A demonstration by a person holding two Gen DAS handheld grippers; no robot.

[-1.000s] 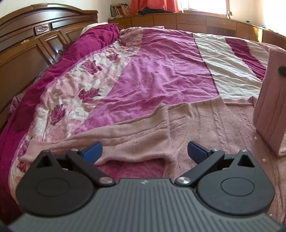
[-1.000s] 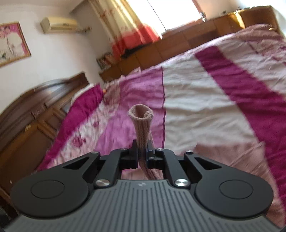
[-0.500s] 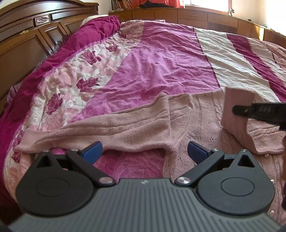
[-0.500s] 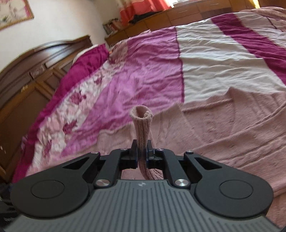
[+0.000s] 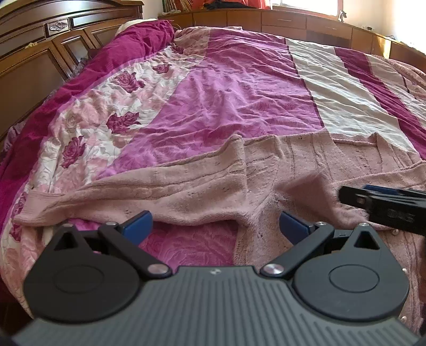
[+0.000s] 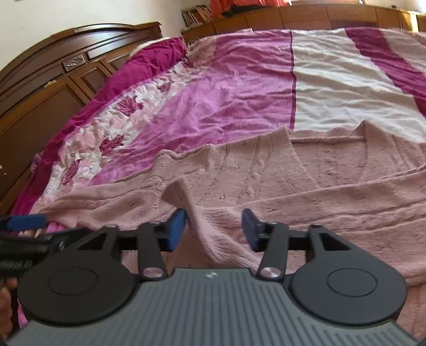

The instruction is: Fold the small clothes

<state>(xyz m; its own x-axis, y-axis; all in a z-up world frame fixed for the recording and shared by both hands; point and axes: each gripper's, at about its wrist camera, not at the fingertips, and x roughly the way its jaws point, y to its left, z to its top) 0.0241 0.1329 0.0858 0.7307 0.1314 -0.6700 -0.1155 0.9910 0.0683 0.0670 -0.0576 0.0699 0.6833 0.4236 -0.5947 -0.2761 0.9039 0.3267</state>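
A pale pink knitted cardigan lies spread on the bed, one sleeve stretched out to the left. My left gripper is open and empty, just above the sleeve's lower edge. My right gripper is open over the cardigan. The folded-over sleeve cuff stands loose against its left pad and slumps between the jaws. The right gripper also shows at the right edge of the left wrist view, low over the cardigan's body.
The bed has a magenta, pink, white and rose-patterned cover. A dark wooden headboard runs along the left. Wooden cabinets line the far side under a bright window. My left gripper's fingers show at the right wrist view's left edge.
My right gripper has come down with the sleeve cuff, laid it across the cardigan's body and opened, letting it go. My left gripper has stayed open and nearly still.
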